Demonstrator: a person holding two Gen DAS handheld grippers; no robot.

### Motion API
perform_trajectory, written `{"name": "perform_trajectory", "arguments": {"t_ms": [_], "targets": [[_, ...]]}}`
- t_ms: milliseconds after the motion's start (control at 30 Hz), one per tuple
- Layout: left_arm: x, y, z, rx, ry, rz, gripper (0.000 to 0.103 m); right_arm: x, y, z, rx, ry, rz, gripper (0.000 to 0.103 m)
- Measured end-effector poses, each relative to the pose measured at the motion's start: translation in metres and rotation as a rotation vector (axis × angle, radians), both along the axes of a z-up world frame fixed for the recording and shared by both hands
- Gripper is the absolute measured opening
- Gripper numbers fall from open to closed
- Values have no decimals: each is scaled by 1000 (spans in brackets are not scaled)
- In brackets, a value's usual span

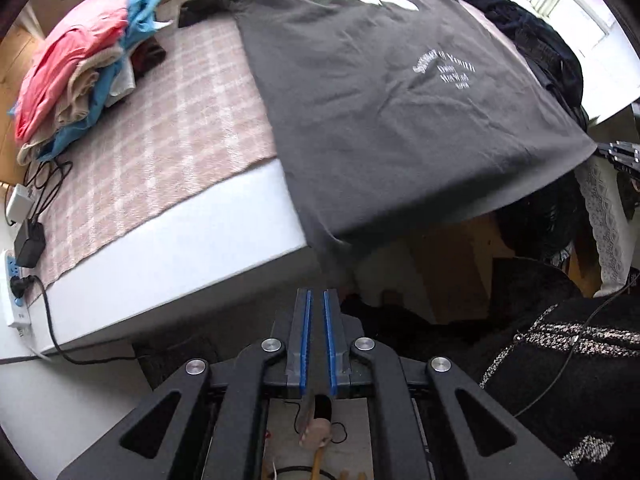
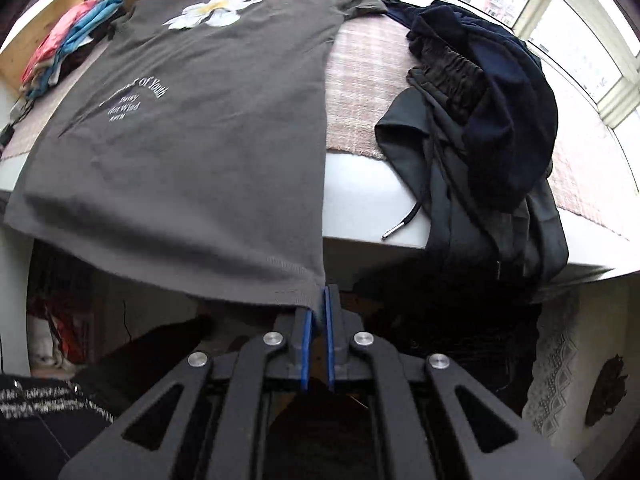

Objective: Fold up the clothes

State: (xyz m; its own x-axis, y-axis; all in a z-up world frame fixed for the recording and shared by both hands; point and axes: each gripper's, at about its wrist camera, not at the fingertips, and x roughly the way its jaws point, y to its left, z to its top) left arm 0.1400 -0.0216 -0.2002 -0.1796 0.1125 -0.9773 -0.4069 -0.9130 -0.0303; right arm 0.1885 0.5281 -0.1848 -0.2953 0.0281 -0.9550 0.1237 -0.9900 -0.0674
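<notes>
A dark grey T-shirt (image 1: 380, 100) with a white daisy print and white lettering lies flat on the table, its hem hanging over the near edge. In the left wrist view its near corner droops just beyond my left gripper (image 1: 318, 294). The blue pads stand a narrow gap apart with nothing between them. In the right wrist view the other hem corner of the T-shirt (image 2: 200, 140) lies between the tips of my right gripper (image 2: 319, 296). Those pads are also slightly apart, and I cannot see them pressing the cloth. Both grippers point steeply down below the table edge.
The white table (image 1: 180, 240) carries a pink plaid mat (image 1: 160, 132). A stack of pink, blue and beige clothes (image 1: 80, 64) lies at its far left. A heap of dark clothes (image 2: 500, 120) with a drawstring lies at the right. A power strip (image 1: 14, 292) with cables sits at the left edge.
</notes>
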Motion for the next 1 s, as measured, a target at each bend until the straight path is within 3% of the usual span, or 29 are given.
{"name": "perform_trajectory", "arguments": {"t_ms": [100, 233, 400, 500, 600, 733, 867, 933, 1000], "targets": [[-33, -25, 27, 2, 79, 63, 8, 7, 7, 25, -20, 2, 35, 9], [-109, -32, 51, 29, 191, 106, 8, -15, 23, 78, -139, 125, -3, 11], [-235, -8, 59, 83, 289, 148, 12, -97, 11, 134, -196, 302, -12, 15], [-308, 4, 42, 72, 284, 181, 15, -159, -6, 153, -203, 374, -14, 23], [-373, 13, 16, 41, 260, 205, 18, -220, -22, 146, -251, 376, -53, 23], [-430, 13, -32, 26, 153, 218, 23, -293, -51, 121, -273, 342, -76, 23], [-456, 16, -68, 28, 83, 200, 25, -339, -86, 81, -235, 277, -48, 23], [-454, 22, -76, 28, 92, 161, 25, -354, -95, 66, -239, 251, -40, 23], [-449, 29, -80, 16, 121, 116, 2, -366, -101, 55, -236, 233, -43, 23]]}}
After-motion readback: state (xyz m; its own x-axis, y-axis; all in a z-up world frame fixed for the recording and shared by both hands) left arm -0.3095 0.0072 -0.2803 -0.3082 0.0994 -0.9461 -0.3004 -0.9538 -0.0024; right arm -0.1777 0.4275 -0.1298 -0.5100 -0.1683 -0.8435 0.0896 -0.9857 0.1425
